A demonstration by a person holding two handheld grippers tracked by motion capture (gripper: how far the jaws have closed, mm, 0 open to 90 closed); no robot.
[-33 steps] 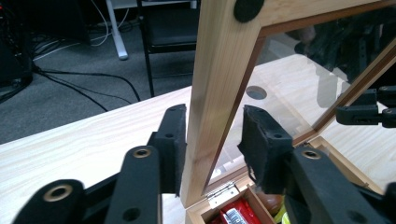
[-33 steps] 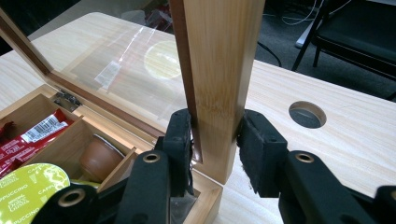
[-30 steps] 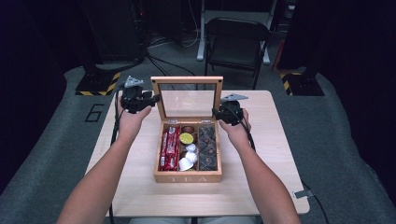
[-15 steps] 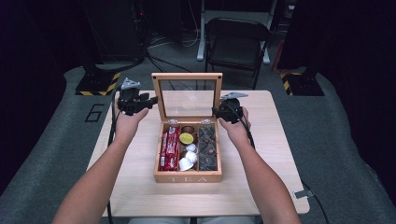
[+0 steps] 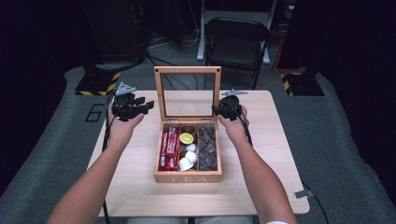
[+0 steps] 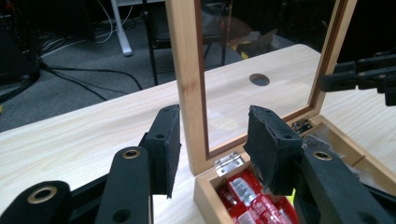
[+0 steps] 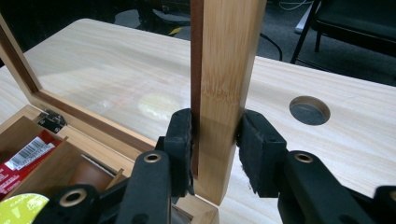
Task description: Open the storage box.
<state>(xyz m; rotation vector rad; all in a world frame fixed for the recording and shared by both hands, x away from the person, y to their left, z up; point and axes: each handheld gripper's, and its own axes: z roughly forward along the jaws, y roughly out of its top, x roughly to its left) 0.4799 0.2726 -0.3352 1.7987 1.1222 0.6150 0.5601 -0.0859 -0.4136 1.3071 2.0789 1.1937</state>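
A wooden tea box (image 5: 187,177) stands open at the table's middle, its glass lid (image 5: 187,70) upright. Inside lie red packets (image 5: 170,148), a yellow capsule (image 5: 187,138), white capsules (image 5: 189,156) and dark tea bags (image 5: 208,147). My right gripper (image 5: 219,109) (image 7: 215,126) is shut on the lid's right frame post (image 7: 224,56), a pad pressed on each face. My left gripper (image 5: 148,105) (image 6: 215,121) is open at the lid's left frame post (image 6: 187,70). The post sits in line with the gap between the jaws, and neither pad touches it.
The light wooden table (image 5: 280,154) has a round hole (image 7: 309,110) behind the box. A black folding chair (image 5: 236,37) stands beyond the far edge. Cables and yellow-black striped bases (image 5: 98,84) lie on the grey floor.
The lid's top edge stands higher than a second ago; the lid has swung further open. My left gripper has eased slightly back to the left of the lid's edge. The right grip is unchanged.
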